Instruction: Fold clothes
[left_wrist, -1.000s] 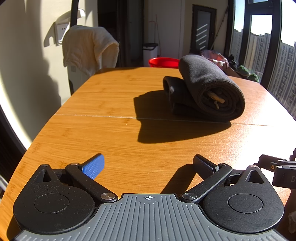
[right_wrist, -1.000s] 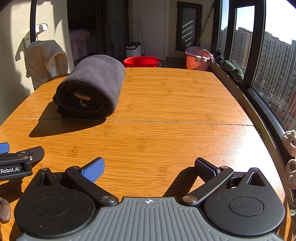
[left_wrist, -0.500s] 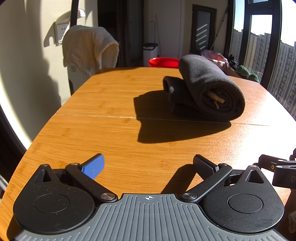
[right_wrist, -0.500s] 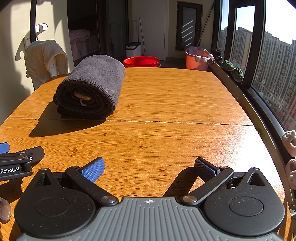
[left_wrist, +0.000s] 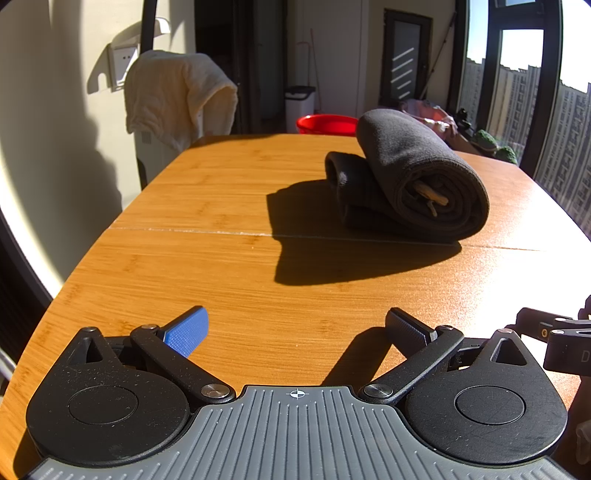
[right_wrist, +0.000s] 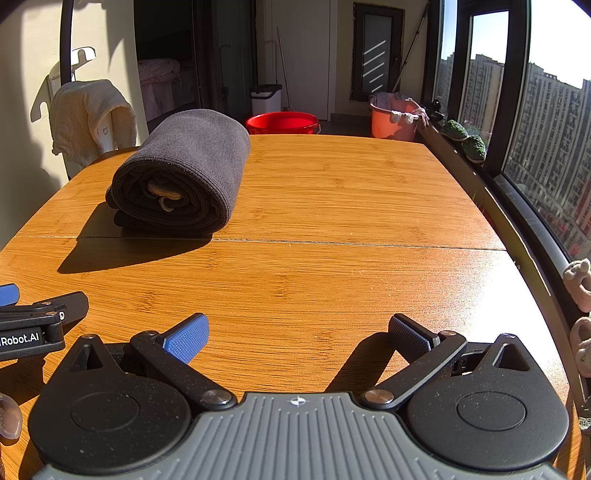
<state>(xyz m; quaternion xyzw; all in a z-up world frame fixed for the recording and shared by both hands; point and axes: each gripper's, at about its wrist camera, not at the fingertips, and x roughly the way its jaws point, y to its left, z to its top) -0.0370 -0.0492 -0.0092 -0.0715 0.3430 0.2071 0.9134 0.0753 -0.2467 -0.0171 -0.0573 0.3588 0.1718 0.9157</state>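
The dark grey garment (left_wrist: 417, 177) lies rolled and folded into a thick bundle on the table (left_wrist: 229, 266), on the far side of the seam that crosses the wood. A tan scrap shows in the open end of the roll. In the right wrist view the bundle (right_wrist: 184, 173) sits toward the table's left side and throws a long shadow toward the near edge.

The left gripper (left_wrist: 295, 328) hovers low over the near part of the table, jaws spread wide and holding nothing, well apart from the bundle. The right gripper (right_wrist: 297, 330) is just beside it, jaws likewise wide apart and empty; each one shows at the edge of the other's view.

Beyond the table's far end stand a red basin (right_wrist: 282, 123), an orange tub (right_wrist: 393, 120) with cloth in it, and a white bin (right_wrist: 266, 98). A cream towel (left_wrist: 177, 99) hangs over something at the left wall. Windows (right_wrist: 546, 147) run along the right.
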